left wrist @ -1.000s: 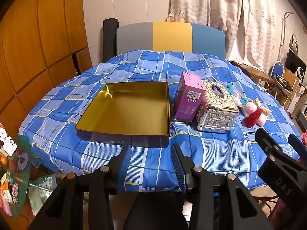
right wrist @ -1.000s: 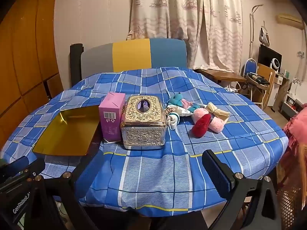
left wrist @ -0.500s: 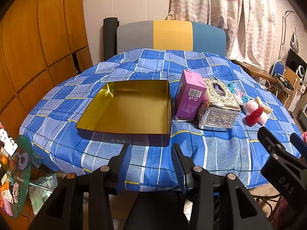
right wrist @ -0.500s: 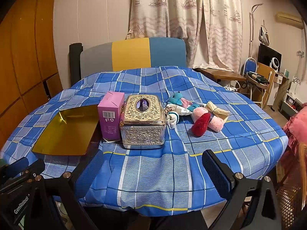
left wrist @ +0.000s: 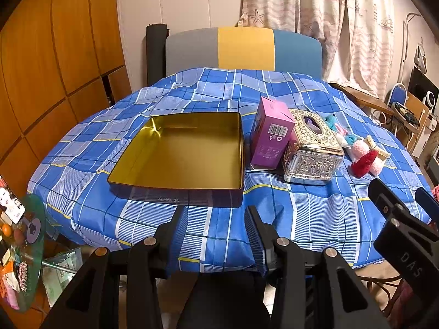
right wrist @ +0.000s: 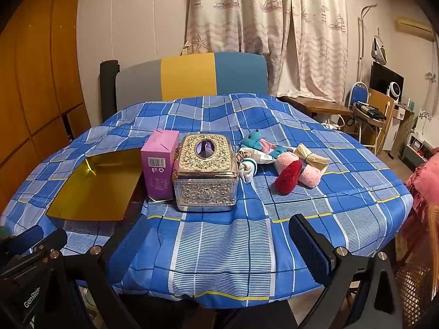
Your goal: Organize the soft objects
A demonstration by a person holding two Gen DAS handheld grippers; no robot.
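Observation:
A pile of soft things lies on the blue plaid table, right of centre: a teal plush toy (right wrist: 252,139), a red fuzzy pouch (right wrist: 288,177), pink fluffy socks (right wrist: 310,177), a cream bundle (right wrist: 311,157) and a white rolled sock (right wrist: 247,167). The red pouch also shows in the left wrist view (left wrist: 364,162). An empty gold tin tray (left wrist: 181,152) (right wrist: 101,186) sits at the left. My left gripper (left wrist: 216,224) is open and empty at the near table edge. My right gripper (right wrist: 219,242) is open wide and empty, also at the near edge.
A purple carton (right wrist: 160,164) and an ornate silver tissue box (right wrist: 205,172) stand between the tray and the soft pile. A grey, yellow and blue chair back (right wrist: 189,78) is behind the table. Wooden panels are at the left, and furniture clutter at the right.
Both grippers have drawn back slightly from the table and stayed open. Nothing on the table has moved.

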